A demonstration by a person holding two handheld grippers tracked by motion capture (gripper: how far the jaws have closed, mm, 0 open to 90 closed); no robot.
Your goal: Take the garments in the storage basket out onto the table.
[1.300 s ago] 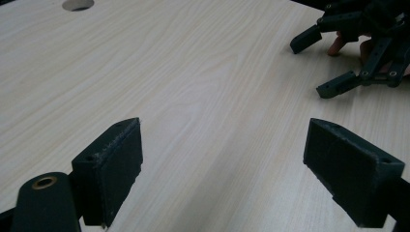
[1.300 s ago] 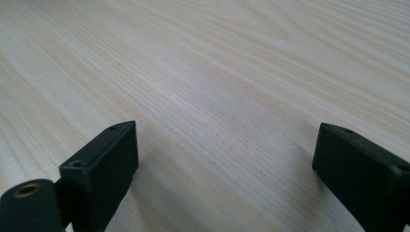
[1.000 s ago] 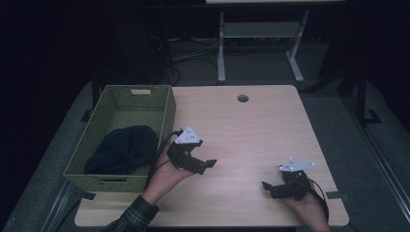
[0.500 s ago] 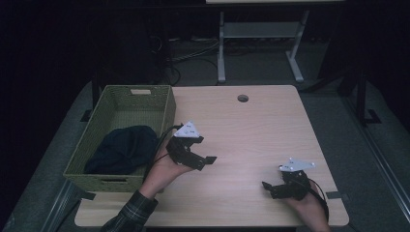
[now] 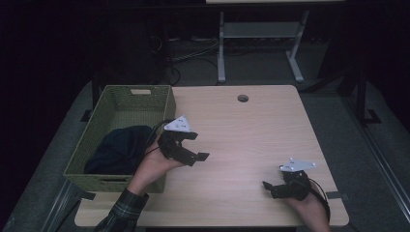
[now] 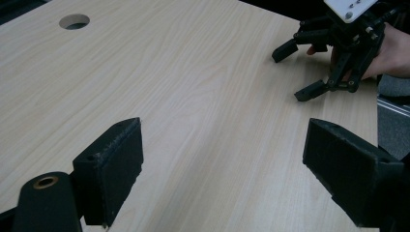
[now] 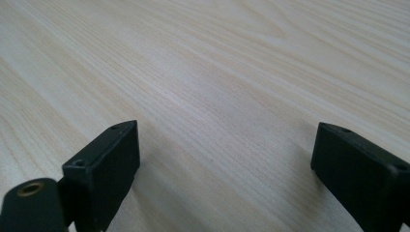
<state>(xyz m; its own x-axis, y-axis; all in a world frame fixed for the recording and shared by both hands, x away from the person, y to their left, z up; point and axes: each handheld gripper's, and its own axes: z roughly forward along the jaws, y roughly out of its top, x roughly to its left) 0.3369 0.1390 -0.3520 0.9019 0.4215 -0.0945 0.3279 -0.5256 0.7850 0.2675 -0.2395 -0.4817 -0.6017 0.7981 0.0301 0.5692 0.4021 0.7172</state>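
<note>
My left gripper [image 5: 198, 146] hangs open over the wooden table [image 5: 251, 130], just right of a green woven basket [image 5: 167, 104]. In the left gripper view its jaws stand wide apart with nothing between them [image 6: 232, 179]. My right gripper [image 5: 268, 190] rests low near the table's front right, also open. The left gripper view catches the right gripper [image 6: 296, 71] at the top right, held by a hand. In the right gripper view the open right gripper [image 7: 222, 169] has bare wood between its jaws. A dark cloth [image 5: 118, 150] lies bundled in the basket.
A round cable hole [image 5: 242, 98] sits near the table's far edge, and the cable hole [image 6: 74, 21] is at the top left of the left gripper view. Behind the table stand a metal frame [image 5: 222, 53] and cables on a dark floor.
My left gripper has drifted slightly away from the front edge and a little left, staying open. The right gripper has not moved.
</note>
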